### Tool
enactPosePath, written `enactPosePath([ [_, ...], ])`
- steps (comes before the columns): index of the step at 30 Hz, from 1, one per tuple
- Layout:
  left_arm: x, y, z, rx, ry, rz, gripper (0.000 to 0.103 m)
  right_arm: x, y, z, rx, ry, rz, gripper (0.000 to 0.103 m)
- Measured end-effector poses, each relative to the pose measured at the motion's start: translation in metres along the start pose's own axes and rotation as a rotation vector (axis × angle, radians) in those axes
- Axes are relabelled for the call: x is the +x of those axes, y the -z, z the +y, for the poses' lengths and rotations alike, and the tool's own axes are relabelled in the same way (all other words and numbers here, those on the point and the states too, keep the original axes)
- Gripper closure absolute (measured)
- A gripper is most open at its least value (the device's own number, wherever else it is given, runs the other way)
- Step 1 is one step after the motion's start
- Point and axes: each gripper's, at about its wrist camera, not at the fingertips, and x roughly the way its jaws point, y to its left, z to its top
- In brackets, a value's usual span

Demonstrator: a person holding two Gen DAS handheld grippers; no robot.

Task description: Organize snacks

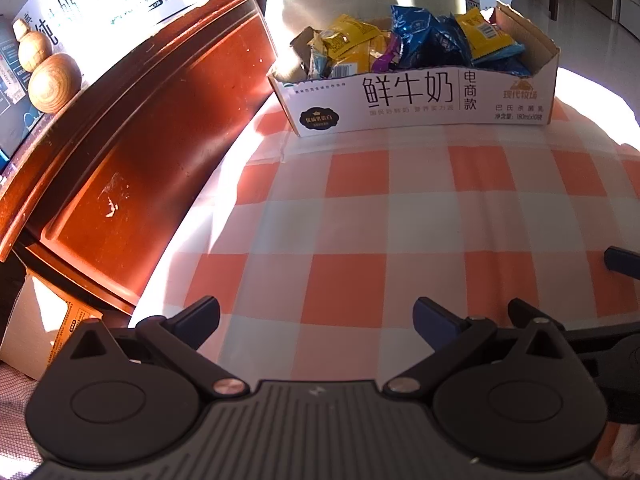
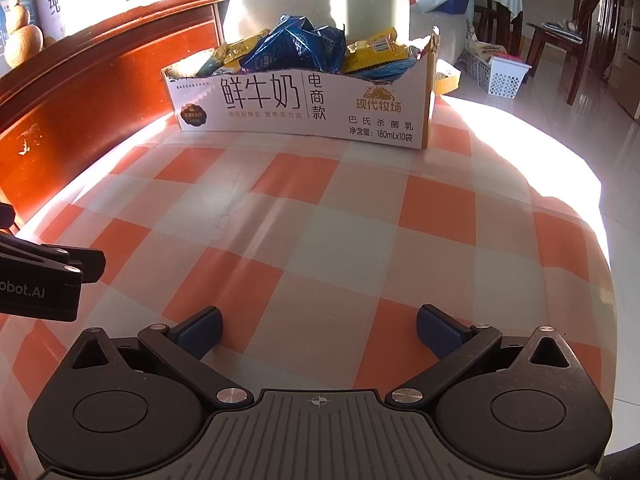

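Checked counter (image 2: 328,216) bare up front; snacks (image 2: 296,48) heaped in box (image 2: 304,108) at far edge. Both claws (image 1: 316,322) (image 2: 319,326) wide, empty. Risk: heap spilling over box rim if nudged.

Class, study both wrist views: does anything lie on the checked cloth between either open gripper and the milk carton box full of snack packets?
Nothing visible does. Only bare checked tablecloth lies between the left gripper, the right gripper and the box. The snack packets are already inside it.
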Motion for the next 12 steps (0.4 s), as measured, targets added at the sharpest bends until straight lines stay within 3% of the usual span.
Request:
enactPosePath([
  [9,-0.003,-0.005,0.009,-0.042,0.000,-0.013,0.001,0.014,0.005,0.020,0.009,0.024,-0.182,0.000],
  [12,-0.002,-0.007,0.012,-0.056,-0.003,-0.010,0.001,0.017,0.002,0.026,0.015,0.031,-0.178,0.000],
])
